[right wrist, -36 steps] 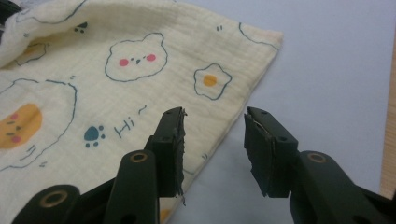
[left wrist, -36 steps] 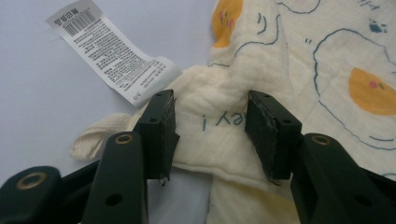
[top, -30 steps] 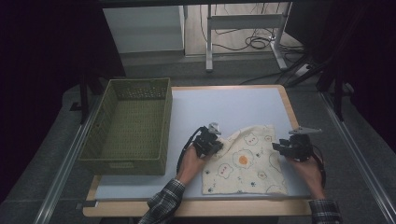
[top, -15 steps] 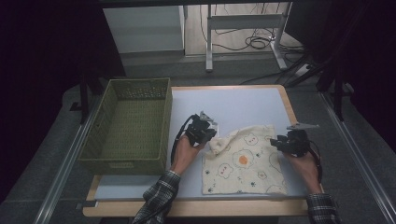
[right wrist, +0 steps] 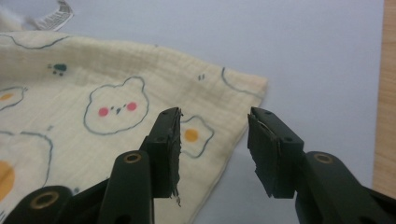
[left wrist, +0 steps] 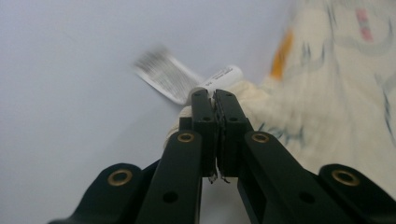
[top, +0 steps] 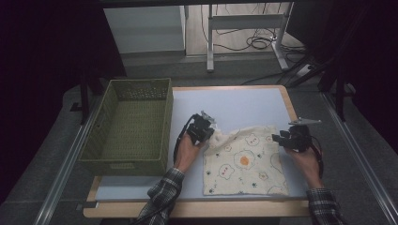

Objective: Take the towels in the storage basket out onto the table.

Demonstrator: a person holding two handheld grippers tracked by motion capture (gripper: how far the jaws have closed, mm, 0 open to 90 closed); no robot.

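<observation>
Slippage is the main risk: the left gripper [left wrist: 215, 100] pinches only the far-left corner of the cloth [top: 244, 161], right beside its label [left wrist: 168, 77], and a sharp pull could tear that thin bite free or drag the whole sheet askew. Its jaws are pressed together on the fabric. The right gripper [right wrist: 214, 135] hovers with jaws parted over the cloth's far-right corner, holding nothing. The cloth lies on the table [top: 244, 101], right of the green basket [top: 133, 124].
</observation>
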